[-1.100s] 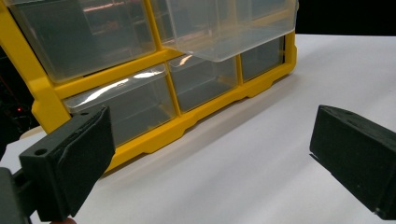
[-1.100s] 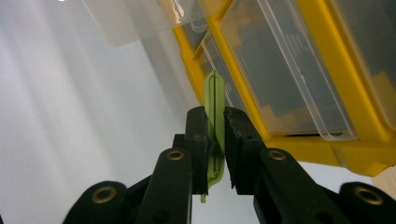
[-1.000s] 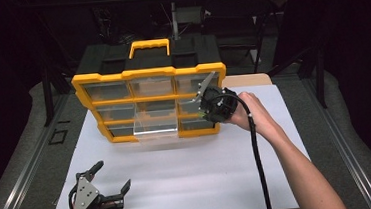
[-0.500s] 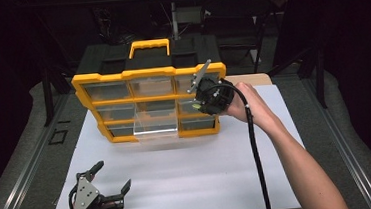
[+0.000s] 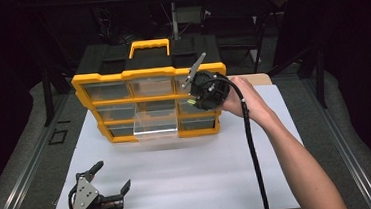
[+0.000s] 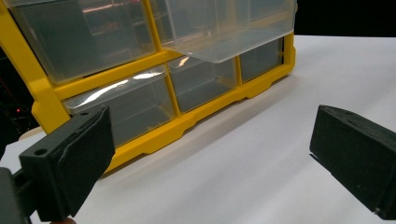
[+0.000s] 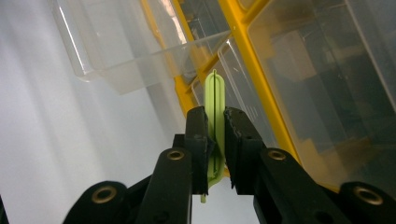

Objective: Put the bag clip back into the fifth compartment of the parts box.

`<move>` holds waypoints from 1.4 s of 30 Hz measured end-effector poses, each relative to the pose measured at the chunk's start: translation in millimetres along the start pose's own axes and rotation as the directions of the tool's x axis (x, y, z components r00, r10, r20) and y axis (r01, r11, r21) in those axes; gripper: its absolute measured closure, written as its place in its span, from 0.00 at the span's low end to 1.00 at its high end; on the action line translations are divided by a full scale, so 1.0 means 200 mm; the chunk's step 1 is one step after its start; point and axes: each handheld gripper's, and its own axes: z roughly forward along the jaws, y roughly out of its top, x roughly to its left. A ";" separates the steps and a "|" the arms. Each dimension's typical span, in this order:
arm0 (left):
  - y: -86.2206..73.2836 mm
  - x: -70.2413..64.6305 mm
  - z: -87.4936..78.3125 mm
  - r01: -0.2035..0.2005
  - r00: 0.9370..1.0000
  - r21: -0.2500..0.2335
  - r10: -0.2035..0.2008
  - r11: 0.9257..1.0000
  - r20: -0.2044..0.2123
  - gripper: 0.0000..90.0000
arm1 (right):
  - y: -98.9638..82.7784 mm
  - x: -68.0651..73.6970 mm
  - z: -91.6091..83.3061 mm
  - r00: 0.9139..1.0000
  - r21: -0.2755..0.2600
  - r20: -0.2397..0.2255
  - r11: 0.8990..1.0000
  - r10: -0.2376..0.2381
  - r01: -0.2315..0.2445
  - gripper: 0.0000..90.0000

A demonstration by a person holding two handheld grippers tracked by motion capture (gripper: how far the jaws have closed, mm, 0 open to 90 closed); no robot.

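From above, the right gripper point(image 5: 199, 94) sits higher against the yellow drawer cabinet point(image 5: 102, 81) than a second ago; one clear drawer point(image 5: 156, 127) juts out. The left gripper point(image 5: 110, 183) rests low on the white counter point(image 5: 199, 178), fingers wide, foam pads matte. The right gripper view shows its fingers clamped on a thin, flat, lime-green plastic piece point(image 7: 215, 112) beside the cabinet's right-hand drawers.

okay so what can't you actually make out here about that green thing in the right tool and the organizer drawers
- Green piece: right gripper view shows it edge-on, lower end hidden by the right tool; what it is cannot be told. In the high view it is too small.
- Pulled-out clear drawer: contents unreadable through glare, high view.
- Organizer: top cut off by the frame edge, left gripper view.
- Left tool: open, holding nothing.
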 end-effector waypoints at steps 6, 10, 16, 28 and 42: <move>0.00 0.00 0.00 0.001 1.000 0.003 -0.001 1.000 0.000 0.00 | 0.03 0.00 -0.02 1.000 -0.009 -0.003 1.000 -0.005 0.005 0.89; 0.00 0.00 0.00 0.000 1.000 0.003 0.000 1.000 0.000 0.00 | 0.06 -0.01 -0.03 1.000 -0.015 -0.008 1.000 -0.007 0.007 0.89; 0.00 0.00 0.00 0.002 1.000 0.002 -0.002 1.000 0.000 0.00 | 0.10 0.00 -0.03 1.000 -0.016 -0.017 1.000 -0.018 0.018 0.89; 0.00 0.00 0.00 0.000 1.000 0.002 0.000 1.000 -0.001 0.00 | 0.18 0.02 -0.01 0.999 -0.021 -0.030 0.999 -0.037 0.036 0.89; 0.00 0.00 0.00 0.001 1.000 0.004 -0.001 1.000 0.000 0.00 | 0.29 0.06 0.02 0.996 -0.021 -0.055 0.997 -0.075 0.074 0.89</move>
